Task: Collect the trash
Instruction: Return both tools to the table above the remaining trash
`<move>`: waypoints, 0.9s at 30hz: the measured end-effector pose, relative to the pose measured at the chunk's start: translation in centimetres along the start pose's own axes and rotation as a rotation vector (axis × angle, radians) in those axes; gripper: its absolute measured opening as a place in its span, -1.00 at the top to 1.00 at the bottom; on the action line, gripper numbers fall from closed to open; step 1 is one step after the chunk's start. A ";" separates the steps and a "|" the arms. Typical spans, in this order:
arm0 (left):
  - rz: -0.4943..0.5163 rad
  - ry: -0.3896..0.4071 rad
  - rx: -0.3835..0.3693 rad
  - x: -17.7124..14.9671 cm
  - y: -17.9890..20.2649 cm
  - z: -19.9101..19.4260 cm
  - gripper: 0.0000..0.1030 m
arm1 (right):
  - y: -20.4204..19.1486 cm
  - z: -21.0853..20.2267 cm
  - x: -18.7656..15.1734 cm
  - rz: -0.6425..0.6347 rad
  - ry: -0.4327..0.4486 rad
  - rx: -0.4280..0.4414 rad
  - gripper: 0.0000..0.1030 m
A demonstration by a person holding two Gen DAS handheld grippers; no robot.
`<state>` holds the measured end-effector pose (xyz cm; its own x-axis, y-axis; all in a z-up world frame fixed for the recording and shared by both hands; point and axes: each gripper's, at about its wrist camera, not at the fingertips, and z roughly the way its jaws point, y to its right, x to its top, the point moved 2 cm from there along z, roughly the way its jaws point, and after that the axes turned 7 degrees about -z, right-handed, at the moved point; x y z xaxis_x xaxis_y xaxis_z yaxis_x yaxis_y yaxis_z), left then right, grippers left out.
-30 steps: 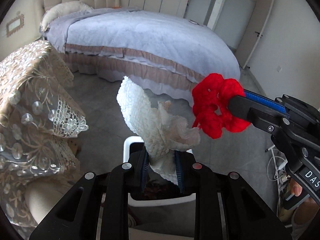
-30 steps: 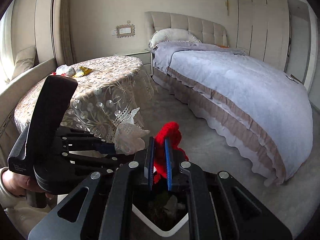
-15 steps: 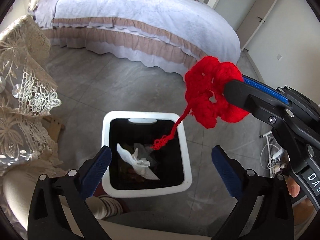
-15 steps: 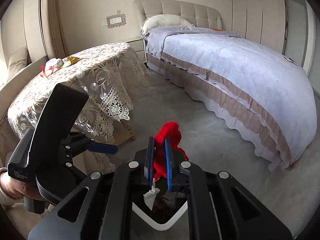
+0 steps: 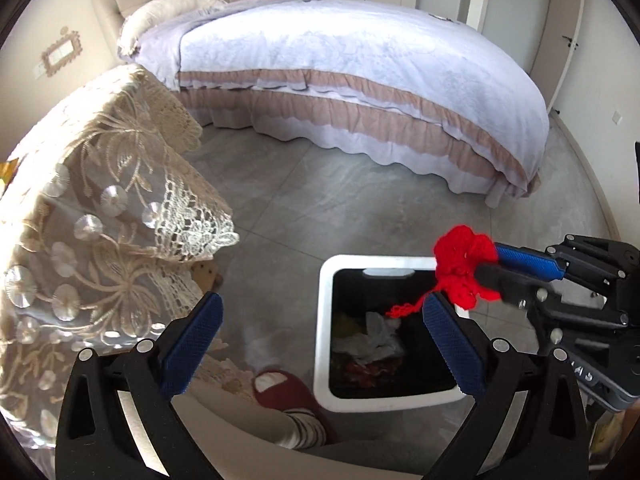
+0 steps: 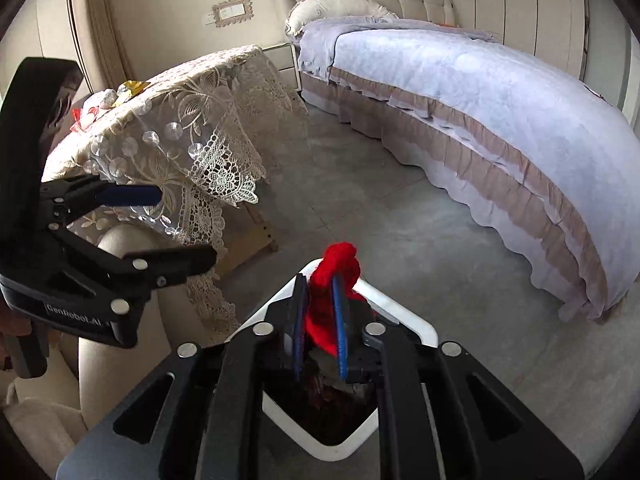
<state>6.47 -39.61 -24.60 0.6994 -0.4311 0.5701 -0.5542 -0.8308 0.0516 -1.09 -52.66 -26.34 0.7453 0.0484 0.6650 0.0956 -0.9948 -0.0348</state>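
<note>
A white-rimmed trash bin point(image 5: 326, 320) stands on the floor, with crumpled white tissue point(image 5: 374, 338) and other scraps inside. It also shows in the right wrist view point(image 6: 416, 326). My left gripper point(image 5: 320, 320) is open and empty, left of and above the bin. In the right wrist view it point(image 6: 176, 228) is at the left. My right gripper point(image 6: 320, 304) is shut on a red yarn bundle point(image 6: 332, 280) and holds it over the bin. In the left wrist view the red yarn bundle point(image 5: 464, 268) hangs above the bin's far right corner, a strand trailing down.
A table with a lace cloth point(image 5: 100, 208) stands at the left, with wrappers point(image 6: 104, 100) on top. A large bed point(image 5: 360, 60) fills the back. A foot in a red slipper point(image 5: 280, 390) is next to the bin. Grey floor point(image 5: 320, 184) lies between.
My left gripper opened and let the white tissue drop into the bin, then swung left. My right gripper kept the red yarn and lowered it over the bin.
</note>
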 end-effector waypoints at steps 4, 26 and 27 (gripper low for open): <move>-0.044 0.034 0.002 0.9 -1.4 -1.0 -0.91 | -1.0 1.0 -0.1 -0.088 -0.036 -0.074 -0.92; -0.240 0.226 0.085 2.5 -12.3 -9.2 -0.91 | -8.0 -2.6 12.0 -0.219 0.330 0.039 -0.92; -0.258 0.231 0.093 2.4 -13.3 -9.6 -0.91 | -8.7 -2.5 12.6 -0.235 0.344 0.053 -0.92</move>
<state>11.20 -26.22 -16.01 0.6844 -0.1211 0.7190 -0.3219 -0.9350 0.1489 5.84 -43.57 -15.81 0.4362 0.2317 0.8695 0.2769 -0.9540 0.1153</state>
